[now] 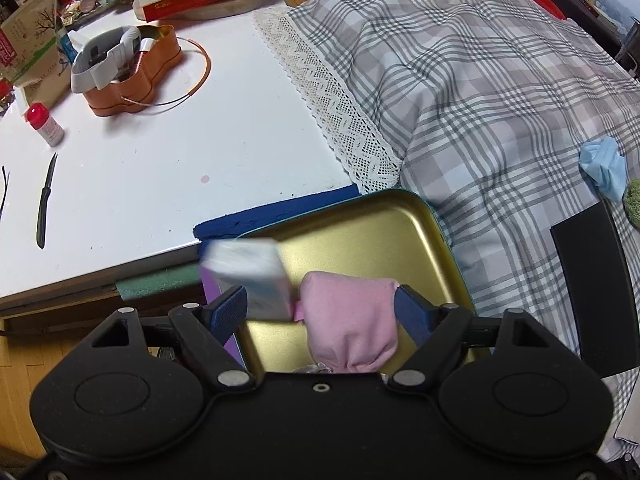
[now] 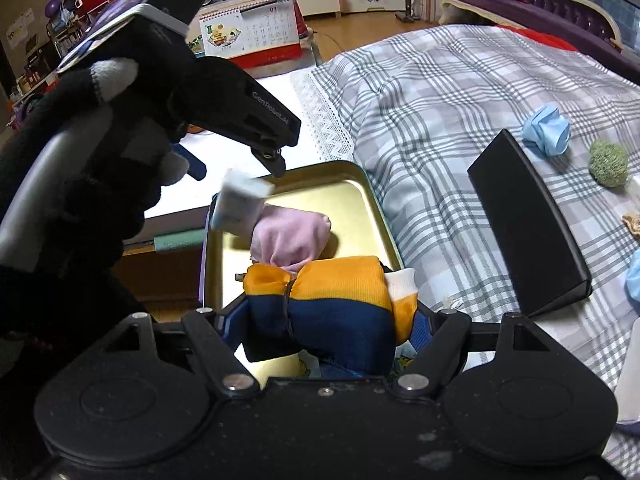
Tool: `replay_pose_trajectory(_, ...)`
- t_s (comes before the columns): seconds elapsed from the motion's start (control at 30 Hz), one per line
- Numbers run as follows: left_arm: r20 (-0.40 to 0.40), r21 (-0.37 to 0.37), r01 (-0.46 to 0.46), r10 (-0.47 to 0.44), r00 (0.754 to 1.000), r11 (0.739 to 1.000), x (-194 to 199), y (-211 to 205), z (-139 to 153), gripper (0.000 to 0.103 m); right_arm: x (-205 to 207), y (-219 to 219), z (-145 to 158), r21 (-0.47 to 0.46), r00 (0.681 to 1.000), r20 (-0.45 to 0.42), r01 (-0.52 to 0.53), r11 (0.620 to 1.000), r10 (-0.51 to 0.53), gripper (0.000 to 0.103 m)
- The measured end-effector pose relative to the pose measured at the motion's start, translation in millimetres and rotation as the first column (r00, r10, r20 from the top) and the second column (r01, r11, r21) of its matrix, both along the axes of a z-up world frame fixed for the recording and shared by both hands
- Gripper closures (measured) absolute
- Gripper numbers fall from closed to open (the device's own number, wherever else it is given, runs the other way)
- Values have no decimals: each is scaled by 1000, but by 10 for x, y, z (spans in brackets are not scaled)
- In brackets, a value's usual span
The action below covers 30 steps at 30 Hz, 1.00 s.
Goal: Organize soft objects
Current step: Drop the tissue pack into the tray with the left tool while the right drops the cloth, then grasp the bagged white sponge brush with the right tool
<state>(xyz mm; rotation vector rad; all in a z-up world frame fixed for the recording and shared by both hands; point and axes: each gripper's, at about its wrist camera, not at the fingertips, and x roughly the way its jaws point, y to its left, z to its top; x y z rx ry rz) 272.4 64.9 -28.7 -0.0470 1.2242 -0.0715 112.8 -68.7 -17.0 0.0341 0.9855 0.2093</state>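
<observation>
A plaid-covered bed (image 2: 460, 92) fills two o'clock; a white bench (image 1: 160, 152) at ten, wooden floor (image 2: 360, 36) and cluttered shelves (image 2: 60, 32) beyond.

Left tool (image 1: 320, 304) agape; right tool (image 2: 326, 320) clamped.

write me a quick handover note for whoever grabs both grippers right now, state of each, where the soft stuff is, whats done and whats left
Left gripper: open over the gold metal tin; the pink cloth bundle and a white tissue pack sit between its fingers, released or nearly so.
Right gripper: shut on the yellow-and-navy cloth bundle, low over the tin's near end.
Done: pink bundle in the tin.
Left: set the yellow-and-navy bundle down beside it, then collect the crumpled blue cloth and green fuzzy ball from the plaid blanket. Tissue pack looks blurred, possibly moving.
</observation>
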Motion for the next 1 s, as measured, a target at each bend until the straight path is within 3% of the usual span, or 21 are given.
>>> replay_pose_trajectory(0.3, -23, 5, 6, -6, 1000, 1000, -29, 5, -49, 27, -3, 62, 50, 13, 999, 49, -2, 1000, 2, 21)
replay_pose_trajectory(1.0, 21, 86, 56, -58, 998, 995, -230, -113, -49, 27, -93, -129, -61, -9, 998, -6, 57, 998, -57, 21)
